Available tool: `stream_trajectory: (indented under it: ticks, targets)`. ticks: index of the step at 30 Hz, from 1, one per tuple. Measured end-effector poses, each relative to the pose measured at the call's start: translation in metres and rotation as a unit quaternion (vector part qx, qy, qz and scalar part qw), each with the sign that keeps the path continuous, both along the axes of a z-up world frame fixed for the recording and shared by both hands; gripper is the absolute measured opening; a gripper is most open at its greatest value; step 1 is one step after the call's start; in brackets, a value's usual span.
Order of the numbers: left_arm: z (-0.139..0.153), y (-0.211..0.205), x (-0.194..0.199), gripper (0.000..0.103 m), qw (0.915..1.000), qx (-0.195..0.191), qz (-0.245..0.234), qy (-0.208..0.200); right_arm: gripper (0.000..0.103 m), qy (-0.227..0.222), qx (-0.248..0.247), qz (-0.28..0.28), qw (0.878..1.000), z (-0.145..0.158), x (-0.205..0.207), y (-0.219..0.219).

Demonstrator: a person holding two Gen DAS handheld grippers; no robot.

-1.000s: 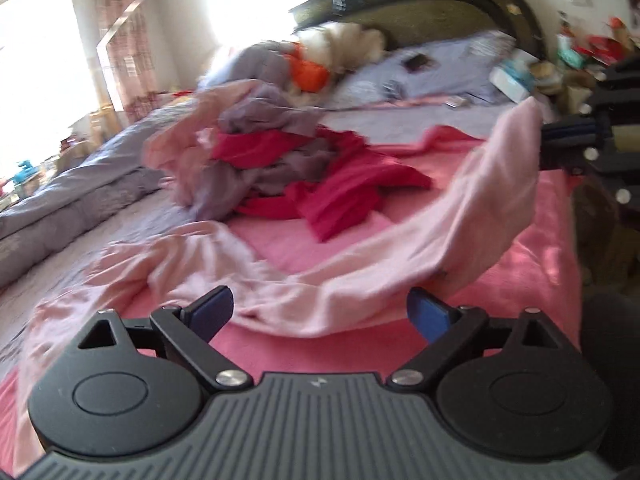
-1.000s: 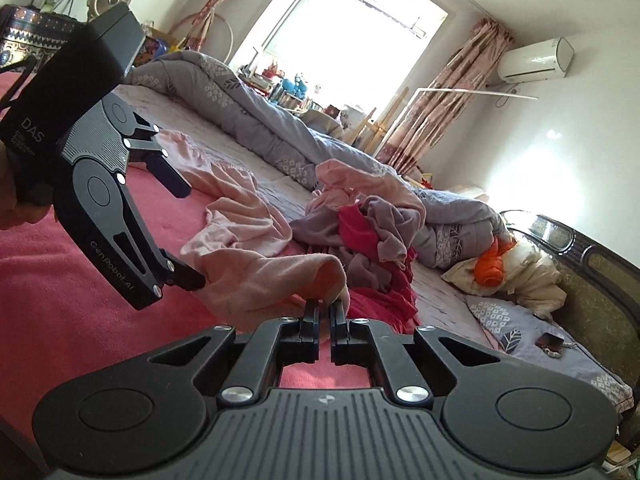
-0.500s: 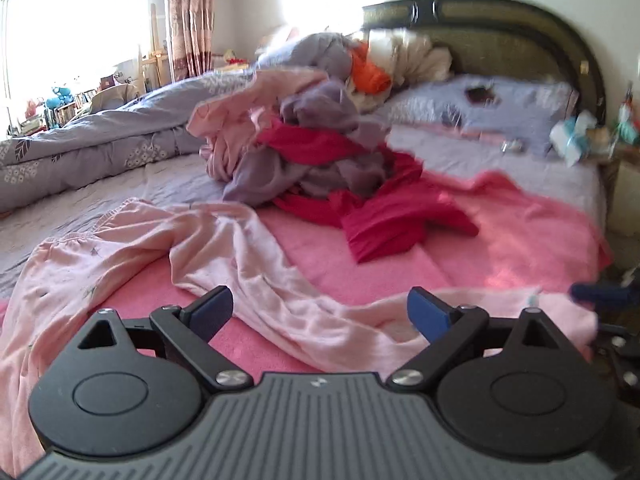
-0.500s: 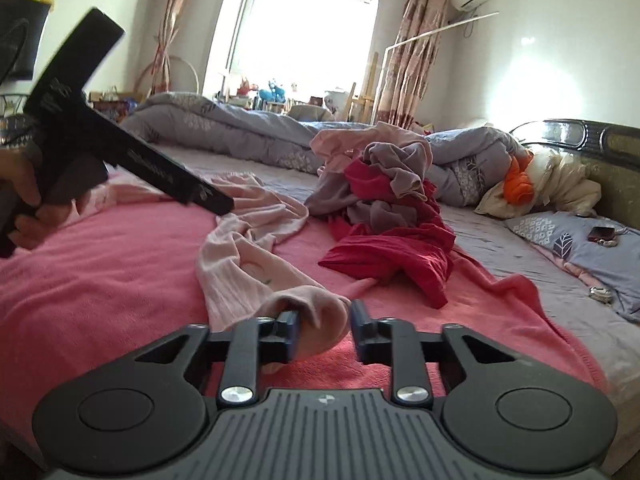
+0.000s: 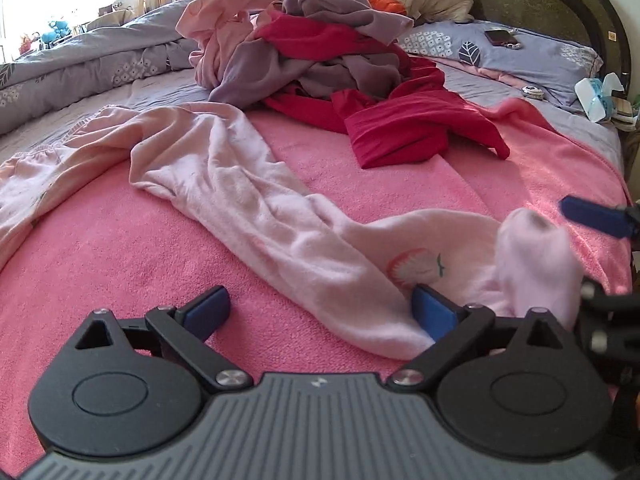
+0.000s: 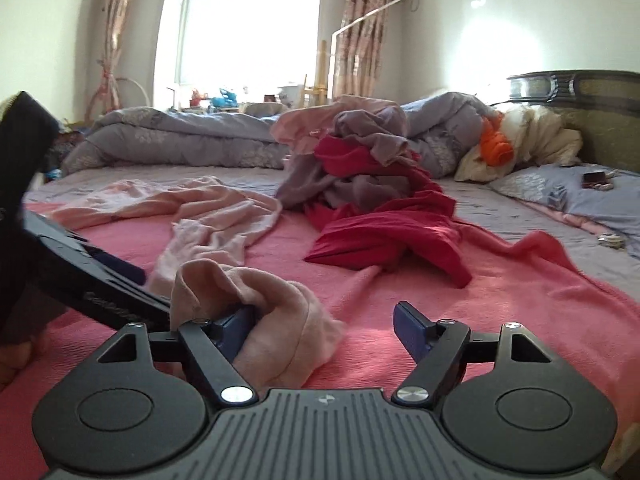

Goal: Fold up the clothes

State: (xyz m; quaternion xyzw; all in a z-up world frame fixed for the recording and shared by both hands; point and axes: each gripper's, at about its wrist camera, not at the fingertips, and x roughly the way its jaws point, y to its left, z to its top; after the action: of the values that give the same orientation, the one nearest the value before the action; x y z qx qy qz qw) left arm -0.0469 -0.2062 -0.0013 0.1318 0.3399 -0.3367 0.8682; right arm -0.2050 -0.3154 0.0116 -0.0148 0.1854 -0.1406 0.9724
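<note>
Right gripper point(image 6: 322, 322) opening beside garment point(image 6: 256, 292)

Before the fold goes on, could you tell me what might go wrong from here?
1. The right gripper is opening, yet the pale pink garment is draped over one finger; pulling away may drag it.
2. The garment lies twisted and bunched on the pink blanket, so any fold may set creases.
3. The left gripper straddles cloth and may snag it.
</note>
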Motion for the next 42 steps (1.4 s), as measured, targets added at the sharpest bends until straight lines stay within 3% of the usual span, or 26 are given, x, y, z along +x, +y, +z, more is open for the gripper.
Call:
stream_trajectory:
  ticks: [3, 5, 7, 12, 16, 21, 23, 25, 27, 28, 30, 33, 36, 42]
  targets:
    - [0.001, -0.001, 0.001, 0.101, 1.0000, 0.001, 0.000, -0.001, 0.076, -0.002, -0.100, -0.078, 0.992, 0.007, -0.015, -0.006]
    - [0.001, 0.000, 0.001, 0.102, 1.0000, -0.001, 0.000, 0.000, 0.076, 0.003, -0.127, -0.093, 0.988, 0.011, -0.024, -0.024]
    - [0.001, 0.000, 0.002, 0.102, 1.0000, -0.002, 0.000, 0.001, 0.083, 0.008, -0.117, -0.084, 0.990, 0.016, -0.033, -0.036]
    - [0.001, 0.000, 0.002, 0.102, 1.0000, -0.002, 0.000, 0.002, 0.083, 0.039, -0.095, -0.055, 0.993, 0.022, -0.047, -0.051]
    - [0.001, 0.000, 0.002, 0.102, 1.0000, -0.003, 0.000, 0.002, 0.083, 0.050, -0.050, -0.035, 0.997, 0.022, -0.055, -0.065]
    - [0.001, 0.000, 0.002, 0.103, 1.0000, -0.003, -0.001, 0.003, 0.087, 0.061, -0.075, -0.038, 0.995, 0.026, -0.056, -0.071]
    - [0.001, -0.001, 0.002, 0.103, 1.0000, -0.002, 0.000, 0.002, 0.083, 0.054, -0.080, -0.081, 0.992, 0.033, -0.060, -0.079]
    - [0.001, -0.001, 0.002, 0.103, 1.0000, -0.001, 0.000, 0.001, 0.081, 0.023, -0.040, -0.101, 0.994, 0.048, -0.074, -0.101]
    - [0.001, -0.001, 0.002, 0.103, 1.0000, -0.001, 0.000, 0.002, 0.076, 0.004, 0.019, -0.005, 1.000, 0.059, -0.086, -0.109]
    - [0.001, -0.001, 0.002, 0.103, 1.0000, 0.000, 0.000, 0.003, 0.076, 0.013, 0.014, 0.043, 0.999, 0.060, -0.088, -0.101]
    - [0.001, -0.001, 0.003, 0.103, 1.0000, 0.000, 0.000, 0.003, 0.076, 0.033, 0.006, 0.136, 0.990, 0.058, -0.093, -0.083]
    - [0.001, -0.001, 0.002, 0.103, 1.0000, 0.001, 0.000, 0.003, 0.076, 0.074, 0.005, 0.223, 0.972, 0.032, -0.094, -0.048]
    - [0.001, -0.002, 0.002, 0.103, 1.0000, 0.002, 0.001, 0.003, 0.076, 0.089, 0.015, 0.254, 0.963, 0.013, -0.083, -0.028]
    - [0.001, -0.002, 0.002, 0.103, 1.0000, 0.003, 0.002, 0.002, 0.076, 0.030, 0.026, 0.232, 0.972, 0.021, -0.060, -0.022]
